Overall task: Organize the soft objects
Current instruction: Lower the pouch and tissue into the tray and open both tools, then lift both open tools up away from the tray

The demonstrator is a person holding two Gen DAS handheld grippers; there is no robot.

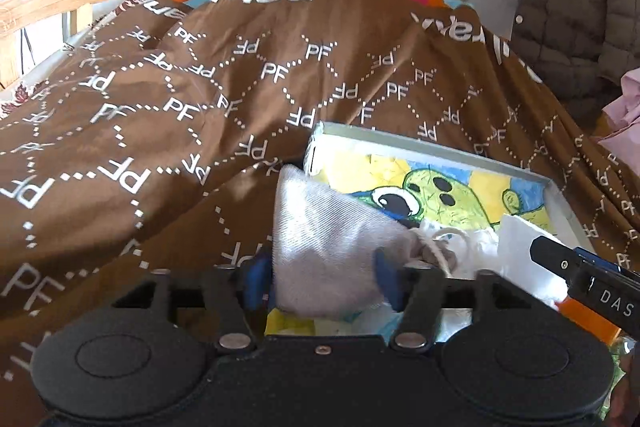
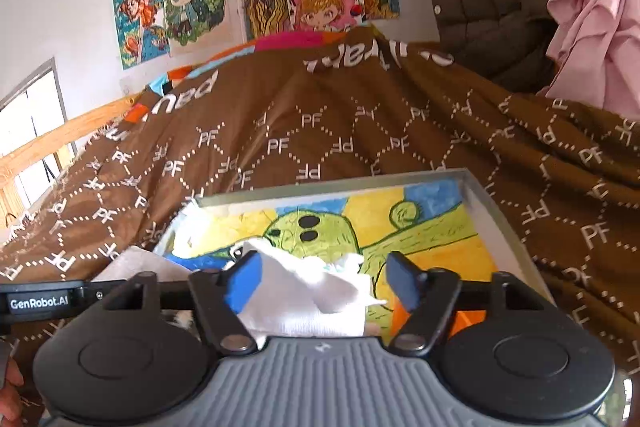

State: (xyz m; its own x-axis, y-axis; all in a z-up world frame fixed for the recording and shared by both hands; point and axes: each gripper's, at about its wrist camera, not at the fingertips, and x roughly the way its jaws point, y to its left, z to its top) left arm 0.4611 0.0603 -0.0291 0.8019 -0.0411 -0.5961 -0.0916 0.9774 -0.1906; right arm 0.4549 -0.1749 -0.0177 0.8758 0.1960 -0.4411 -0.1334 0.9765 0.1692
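Left gripper [image 1: 324, 283]: 2 blue pads spread around a grey sock [image 1: 328, 243] lying over the near-left edge of the tray [image 1: 560, 195], apparently not pinching. Right gripper [image 2: 324, 283]: jaws wide apart above a white sock [image 2: 308, 299] in the tray, which sits on the brown blanket [image 1: 160, 107].

Right tongs [image 2: 322, 281] sit spread over a white cloth [image 2: 308, 301], not pinching it. Cloth's lying in the painted tray [image 2: 500, 223] on the brown bedspread [image 2: 320, 115].

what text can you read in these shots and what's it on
"PF" repeated, some flipped: brown blanket
"pau", upside down: blanket's large lettering, rest cut off
"DAS": right gripper, side of body
"GenRobot.AI": left gripper, side of body
Pink poster title: too blurred to read
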